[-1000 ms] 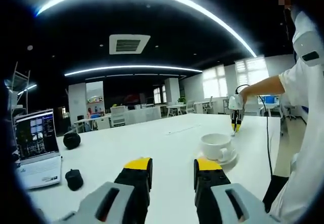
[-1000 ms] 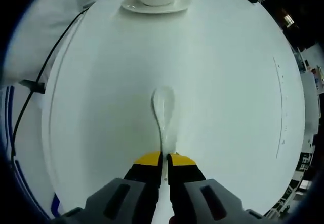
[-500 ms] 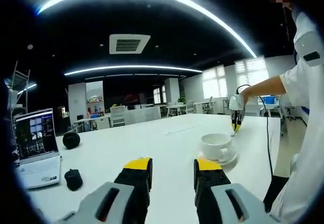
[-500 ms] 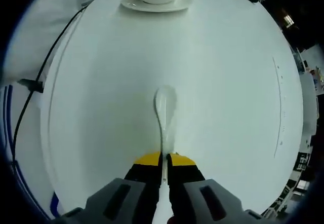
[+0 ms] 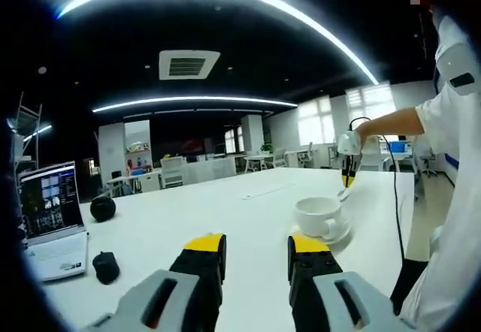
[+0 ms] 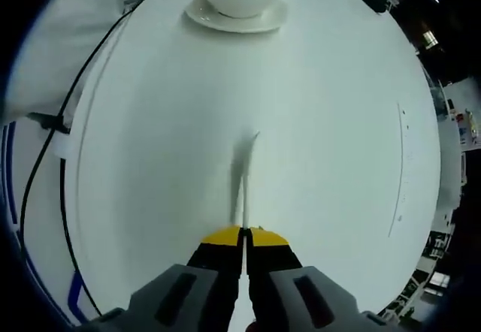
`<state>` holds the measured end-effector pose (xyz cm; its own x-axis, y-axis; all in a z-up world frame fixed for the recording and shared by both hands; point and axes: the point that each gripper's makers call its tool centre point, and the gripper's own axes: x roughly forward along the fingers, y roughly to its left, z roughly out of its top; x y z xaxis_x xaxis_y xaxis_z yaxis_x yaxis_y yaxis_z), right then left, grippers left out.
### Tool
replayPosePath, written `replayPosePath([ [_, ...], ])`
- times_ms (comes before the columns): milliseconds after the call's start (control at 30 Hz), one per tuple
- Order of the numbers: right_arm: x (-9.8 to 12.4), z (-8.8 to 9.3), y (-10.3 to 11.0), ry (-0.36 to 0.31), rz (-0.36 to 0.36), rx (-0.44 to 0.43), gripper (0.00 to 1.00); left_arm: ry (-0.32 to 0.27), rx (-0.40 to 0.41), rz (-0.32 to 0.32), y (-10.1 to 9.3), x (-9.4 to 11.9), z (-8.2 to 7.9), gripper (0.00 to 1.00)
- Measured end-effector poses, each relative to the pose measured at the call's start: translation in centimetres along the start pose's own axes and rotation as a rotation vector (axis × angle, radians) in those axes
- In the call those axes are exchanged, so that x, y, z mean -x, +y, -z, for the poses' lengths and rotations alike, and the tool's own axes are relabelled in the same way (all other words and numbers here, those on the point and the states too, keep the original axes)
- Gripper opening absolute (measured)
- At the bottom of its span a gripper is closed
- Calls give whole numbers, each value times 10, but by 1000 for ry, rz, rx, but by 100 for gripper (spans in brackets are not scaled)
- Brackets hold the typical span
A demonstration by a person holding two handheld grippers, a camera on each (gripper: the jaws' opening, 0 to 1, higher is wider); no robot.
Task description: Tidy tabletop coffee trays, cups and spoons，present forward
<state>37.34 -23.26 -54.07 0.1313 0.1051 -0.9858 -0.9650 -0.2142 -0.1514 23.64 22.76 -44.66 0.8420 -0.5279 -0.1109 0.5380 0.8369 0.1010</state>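
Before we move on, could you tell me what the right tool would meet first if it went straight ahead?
Probably the bare white table: the right tool, shut on the spoon, points down at it. Depth is unclear.

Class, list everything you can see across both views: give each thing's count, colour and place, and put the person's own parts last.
Cup: one, white, on its saucer.
Saucer: one, white, on the table.
Spoon: one, white, gripped by its handle in the right tongs, blurred, over the table.
Table: one, white.
Laptop: one, white with lit screen, table's left edge in the left gripper view.
Mouse: one, black, beside the laptop.
Round object: one, black, behind the laptop.
Left tongs: yellow-tipped, open.
Right tongs: yellow-tipped, shut on the spoon.
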Motion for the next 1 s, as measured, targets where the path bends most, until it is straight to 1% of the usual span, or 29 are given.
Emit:
replayPosePath([
  [133, 0, 1, 1, 16, -9, 1, 3, -7, 2, -1, 0, 1, -1, 34],
  [233, 1, 0, 0, 13, -6, 2, 3, -11, 5, -3, 1, 3, -1, 34],
  [400, 9, -3, -4, 11, 11, 8, 3, -9, 6, -6, 2, 4, -1, 34],
  [467, 13, -5, -7, 15, 35, 25, 3, -8, 2, -1, 1, 4, -1, 34],
  [567, 22, -10, -18, 14, 98, 55, 3, -5, 0, 4, 0, 4, 0, 34],
  [667, 30, -14, -20, 6, 121, 69, 3, 0, -4, 8, -1, 4, 0, 34],
  [800, 38, -15, -25, 21, 144, 103, 3, -2, -8, 10, 0, 5, -2, 34],
  [900, 49, -25, -28, 25, 181, 139, 3, -6, -10, 10, -1, 4, -4, 34],
  [967, 58, -33, -35, 35, 236, 191, 3, -7, -11, 9, -1, 4, -4, 34],
  [1000, 60, -37, -34, 39, 241, 203, 3, -7, -10, 10, -1, 4, -4, 34],
])
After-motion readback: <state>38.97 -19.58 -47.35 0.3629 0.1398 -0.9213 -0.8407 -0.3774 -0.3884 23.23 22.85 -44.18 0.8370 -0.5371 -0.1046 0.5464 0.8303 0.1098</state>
